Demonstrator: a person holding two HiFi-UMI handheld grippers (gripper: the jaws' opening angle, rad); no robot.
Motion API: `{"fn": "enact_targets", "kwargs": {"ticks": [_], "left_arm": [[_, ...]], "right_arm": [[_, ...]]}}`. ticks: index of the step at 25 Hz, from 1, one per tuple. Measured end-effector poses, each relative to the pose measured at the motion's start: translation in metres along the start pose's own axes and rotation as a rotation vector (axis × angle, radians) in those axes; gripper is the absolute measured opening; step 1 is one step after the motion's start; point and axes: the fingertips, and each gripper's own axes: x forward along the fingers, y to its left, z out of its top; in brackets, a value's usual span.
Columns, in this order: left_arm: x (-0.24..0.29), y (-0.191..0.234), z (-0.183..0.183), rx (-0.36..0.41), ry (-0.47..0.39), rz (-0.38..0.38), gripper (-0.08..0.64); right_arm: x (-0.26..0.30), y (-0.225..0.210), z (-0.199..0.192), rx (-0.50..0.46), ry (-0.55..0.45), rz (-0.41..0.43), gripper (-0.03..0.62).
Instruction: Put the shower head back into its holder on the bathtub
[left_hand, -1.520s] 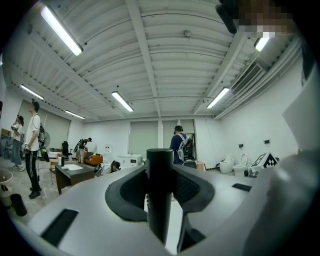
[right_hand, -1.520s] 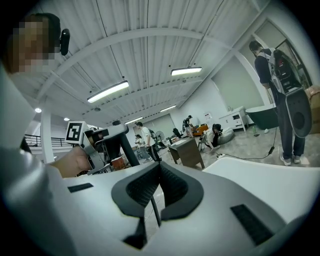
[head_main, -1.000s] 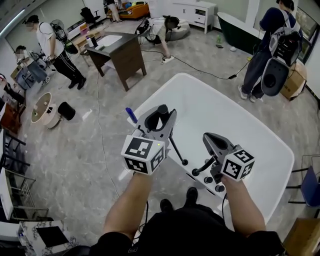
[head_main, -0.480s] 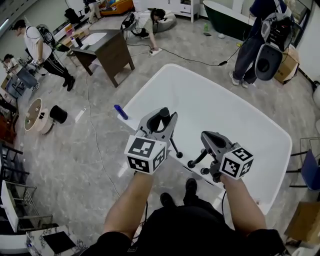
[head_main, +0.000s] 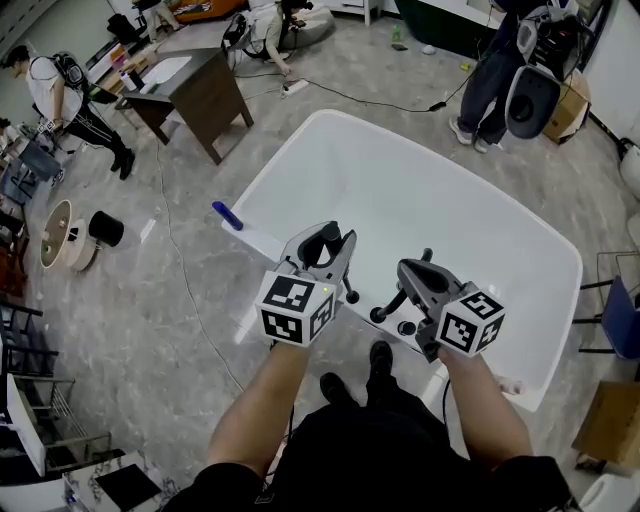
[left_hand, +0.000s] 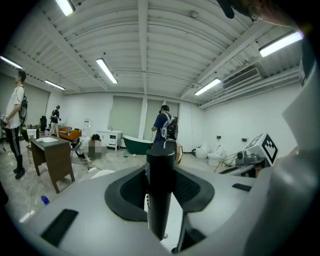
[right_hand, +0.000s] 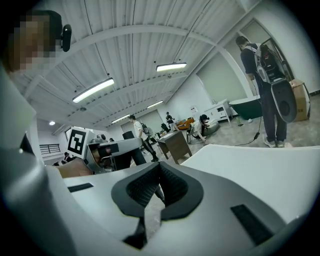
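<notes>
My left gripper (head_main: 322, 247) is shut on the black shower head (head_main: 327, 240), which stands upright between the pads as a thick black cylinder (left_hand: 160, 190). Its thin lower end (head_main: 350, 294) hangs over the near rim of the white bathtub (head_main: 330, 150). To the right, my right gripper (head_main: 413, 274) is shut with nothing between its pads (right_hand: 152, 187). It hovers just above the black tap fittings (head_main: 381, 313) on that rim. I cannot pick out the holder among those fittings. The white tub's surface (right_hand: 260, 170) lies ahead of the right gripper.
A blue object (head_main: 225, 215) lies by the tub's left edge. A brown cabinet (head_main: 195, 90) stands far left, with a cable (head_main: 360, 100) on the floor behind the tub. A person with a backpack (head_main: 525, 70) stands at far right; others work farther back. My shoes (head_main: 380, 355) are at the tub's near rim.
Both grippers have come down toward the tub's near rim, the left one still carrying the shower head. The tub now fills more of the head view.
</notes>
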Motion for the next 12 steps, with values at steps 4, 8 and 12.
{"fn": "enact_targets", "kwargs": {"ticks": [4, 8, 12], "left_arm": [[0.006, 0.0, -0.019, -0.013, 0.039, -0.014, 0.135], [0.014, 0.0, -0.041, -0.034, 0.087, -0.033, 0.135], [0.021, -0.001, -0.068, -0.057, 0.133, -0.045, 0.135]], "right_arm": [[0.002, -0.003, -0.008, 0.017, 0.009, -0.011, 0.014], [0.005, -0.005, -0.015, 0.032, 0.019, -0.015, 0.014], [0.005, -0.007, -0.024, 0.045, 0.028, -0.025, 0.014]]}}
